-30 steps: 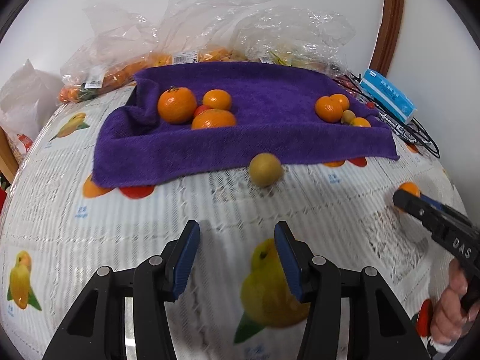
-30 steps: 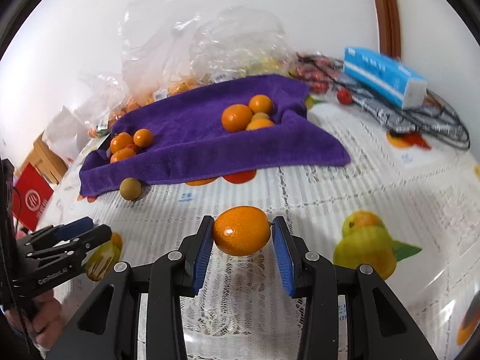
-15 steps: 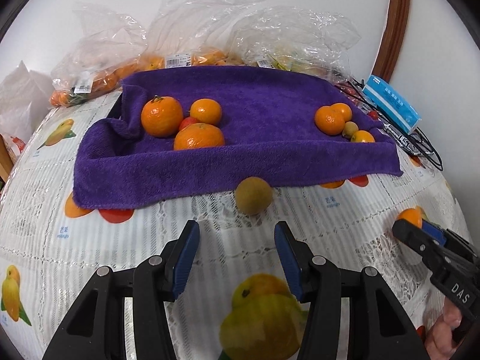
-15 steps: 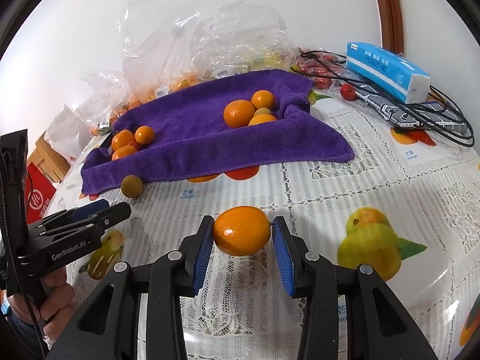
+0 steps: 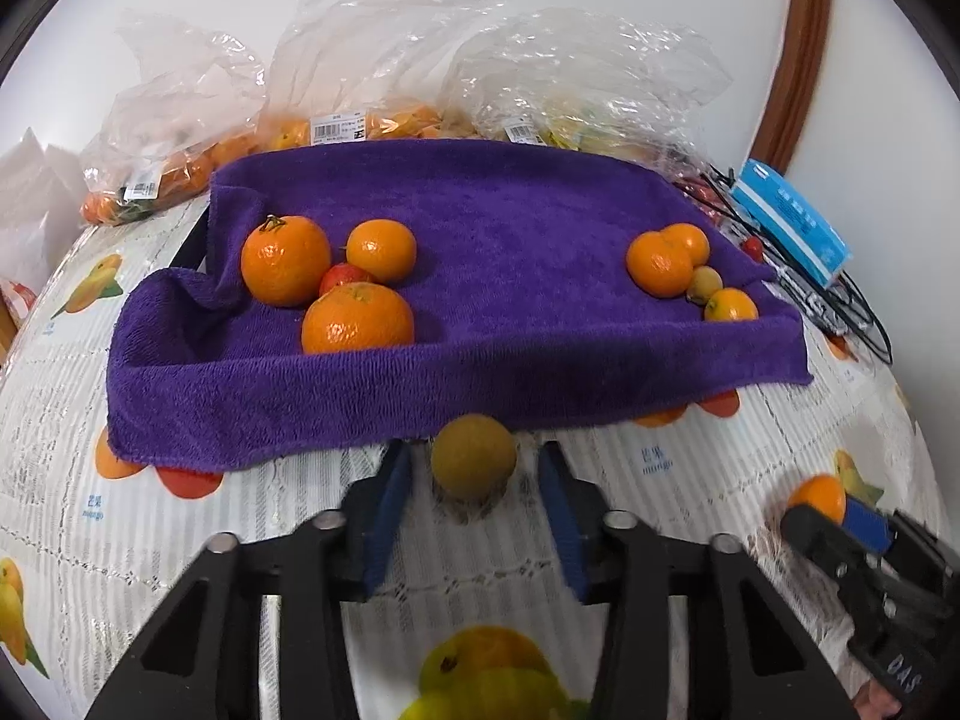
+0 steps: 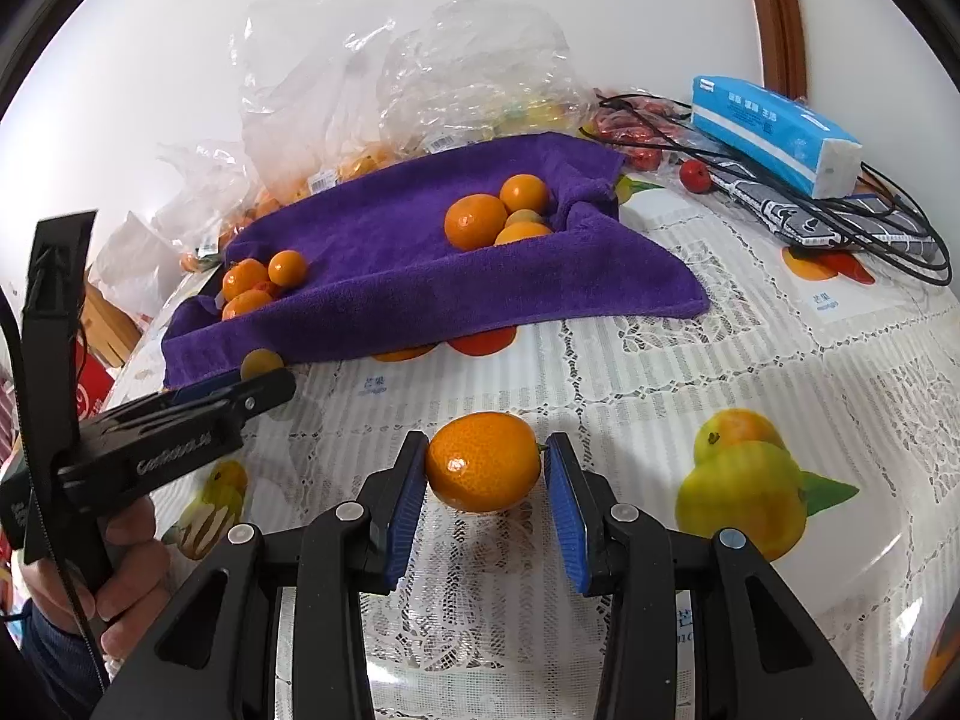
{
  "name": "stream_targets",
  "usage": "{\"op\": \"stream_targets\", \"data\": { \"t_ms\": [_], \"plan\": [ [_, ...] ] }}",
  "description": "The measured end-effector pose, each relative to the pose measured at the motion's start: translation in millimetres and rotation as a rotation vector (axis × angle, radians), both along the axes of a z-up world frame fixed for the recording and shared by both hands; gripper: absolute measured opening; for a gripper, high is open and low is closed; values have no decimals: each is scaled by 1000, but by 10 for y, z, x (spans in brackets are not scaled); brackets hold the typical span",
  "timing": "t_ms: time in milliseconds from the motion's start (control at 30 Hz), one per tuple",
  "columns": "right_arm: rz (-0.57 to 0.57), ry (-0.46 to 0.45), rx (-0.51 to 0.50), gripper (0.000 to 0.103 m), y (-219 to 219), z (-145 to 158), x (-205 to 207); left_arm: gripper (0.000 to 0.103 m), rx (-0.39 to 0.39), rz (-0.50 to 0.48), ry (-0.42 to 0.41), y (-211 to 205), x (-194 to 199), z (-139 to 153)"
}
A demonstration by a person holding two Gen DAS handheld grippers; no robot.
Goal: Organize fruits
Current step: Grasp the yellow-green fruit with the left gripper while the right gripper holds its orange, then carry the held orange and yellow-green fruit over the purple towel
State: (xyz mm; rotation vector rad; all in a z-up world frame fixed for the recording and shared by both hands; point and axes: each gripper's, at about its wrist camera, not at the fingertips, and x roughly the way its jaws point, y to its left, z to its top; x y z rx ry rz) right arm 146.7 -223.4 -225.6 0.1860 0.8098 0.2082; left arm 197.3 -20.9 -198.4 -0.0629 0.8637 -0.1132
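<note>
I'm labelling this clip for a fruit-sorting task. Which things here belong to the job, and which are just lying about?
Job:
orange in the right gripper
brown fruit between the open left gripper fingers
purple towel with fruit piles
bagged fruit

Lying about:
tissue pack
black cables
red box

Both views are bright and evenly lit by soft indoor light from above, with only faint shadows under the fruit on the desk [image 6: 690, 360]. The clear plastic bags [image 5: 492, 60] at the desk's far edge catch white glare. Fisheye distortion bends the desk strongly toward the black, round picture borders. Focus is fairly sharp in the middle and slightly soft at the rims.
</note>
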Motion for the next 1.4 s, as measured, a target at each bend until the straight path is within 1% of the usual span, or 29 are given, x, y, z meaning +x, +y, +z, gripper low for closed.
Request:
{"op": "stream_targets", "data": {
  "t_ms": [33,67,233,400,600,767,1033,1233,1400],
  "plan": [
    [2,-1,-1,40,7,1,0,27,-8,3,0,4,13,0],
    [3,-1,0,40,5,0,1,27,-25,-1,0,15,21,1],
    [4,-6,9,40,-8,1,-2,27,-92,-10,-6,84,-2,5],
    [15,-21,17,40,-9,19,-21,27,-154,-10,-49,160,-106,50],
    [34,-30,14,40,22,29,-27,27,-163,-10,-49,189,-192,54],
    [35,-59,39,40,-16,57,-72,27,-143,-11,-69,195,-277,87],
    [26,-57,31,40,-12,65,-75,27,-184,22,-67,368,-415,82],
    [35,-59,1,40,32,61,-83,27,-200,22,-80,446,-508,101],
    [9,-94,-34,40,53,112,-148,27,-188,25,-95,500,-585,131]
  ]
}}
